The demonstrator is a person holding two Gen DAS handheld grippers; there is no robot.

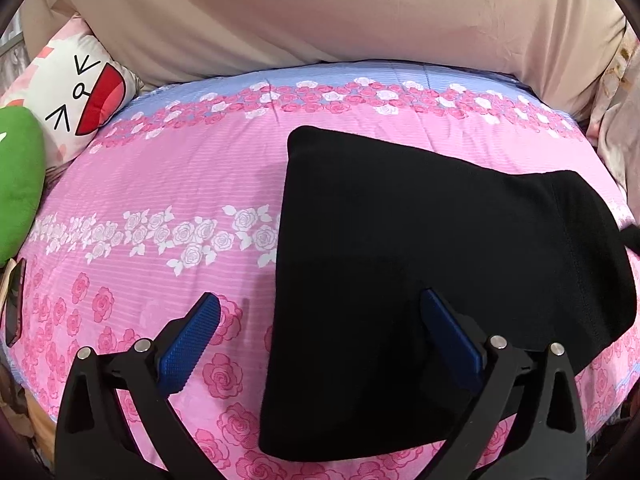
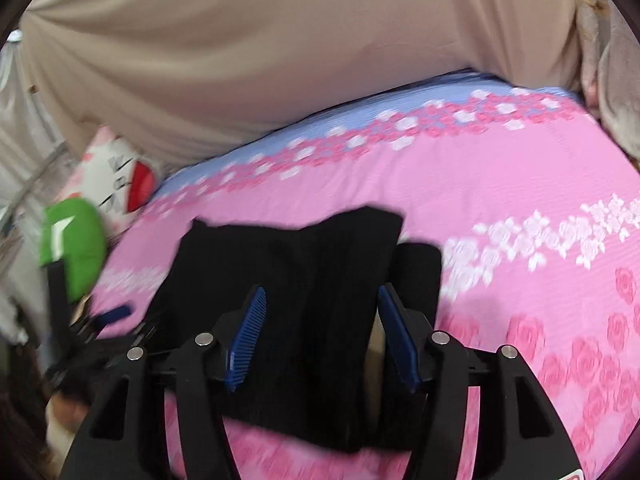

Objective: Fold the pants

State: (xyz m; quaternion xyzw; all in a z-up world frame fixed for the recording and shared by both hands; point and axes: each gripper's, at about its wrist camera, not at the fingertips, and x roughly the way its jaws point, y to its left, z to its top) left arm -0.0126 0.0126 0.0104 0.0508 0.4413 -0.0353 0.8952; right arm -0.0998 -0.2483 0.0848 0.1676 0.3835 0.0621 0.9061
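Observation:
The black pants (image 1: 420,280) lie folded in a flat pile on the pink rose-print bedspread (image 1: 180,184). My left gripper (image 1: 320,308) is open above the pile's left edge, one blue pad over the spread and one over the cloth. In the right wrist view the pants (image 2: 304,264) lie below my right gripper (image 2: 322,300), which is open and holds nothing. That view is blurred by motion. The left gripper's blue fingertip (image 2: 116,314) shows at the left there.
A beige sheet (image 1: 320,12) rises behind the bed. A white cartoon-face pillow (image 1: 76,96) and a green cushion (image 1: 18,176) lie at the left. A phone (image 1: 14,304) lies at the bed's left edge. Pale cloth (image 1: 616,132) lies at the right.

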